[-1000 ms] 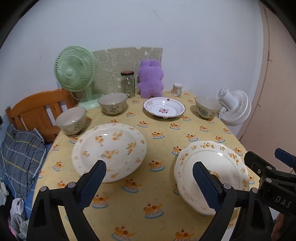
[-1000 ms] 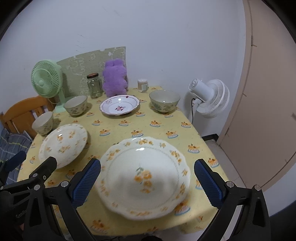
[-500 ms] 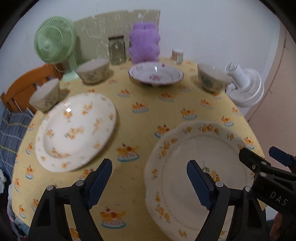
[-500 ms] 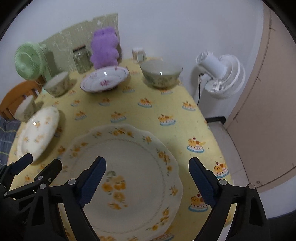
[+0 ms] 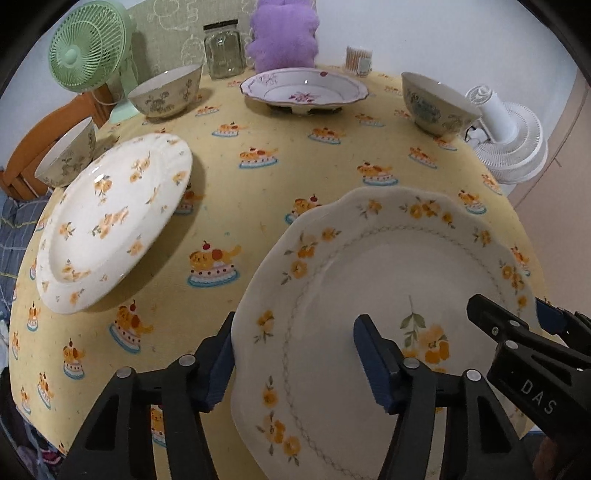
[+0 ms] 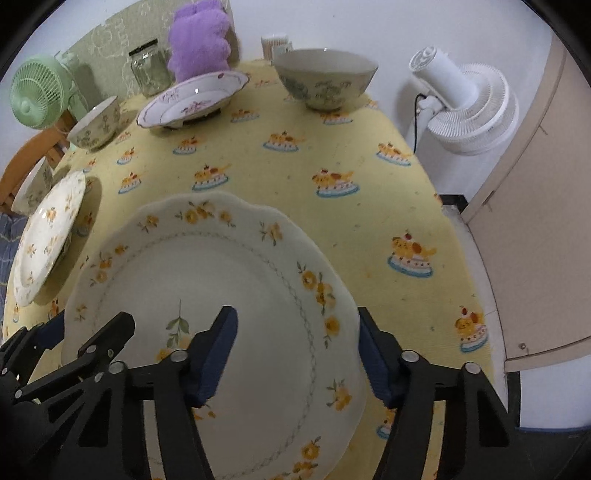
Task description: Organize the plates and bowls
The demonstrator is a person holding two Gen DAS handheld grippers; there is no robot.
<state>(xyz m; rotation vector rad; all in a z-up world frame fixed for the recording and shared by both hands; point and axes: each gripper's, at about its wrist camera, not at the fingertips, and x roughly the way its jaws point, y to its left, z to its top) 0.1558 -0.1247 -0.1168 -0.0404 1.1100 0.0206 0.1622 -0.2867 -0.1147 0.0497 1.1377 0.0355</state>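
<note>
A scalloped white plate with orange flowers [image 5: 388,295] lies at the near right of the yellow table; it also fills the right wrist view [image 6: 221,314]. My left gripper [image 5: 295,354] is open and straddles its left rim. My right gripper [image 6: 295,350] is open and straddles its right rim. A round flowered plate [image 5: 110,221] lies to the left. A purple-flowered plate [image 5: 303,86] and three bowls [image 5: 166,90] [image 5: 66,155] [image 5: 436,101] stand farther back.
A green fan [image 5: 88,44], a glass jar [image 5: 223,48], a purple plush toy [image 5: 282,33] and a toothpick holder [image 5: 358,59] line the back edge. A white fan [image 6: 469,107] stands beyond the table's right edge. A wooden chair [image 5: 37,144] is at left.
Both grippers have moved forward and down onto the scalloped plate, each now with one finger over the plate and one outside its rim.
</note>
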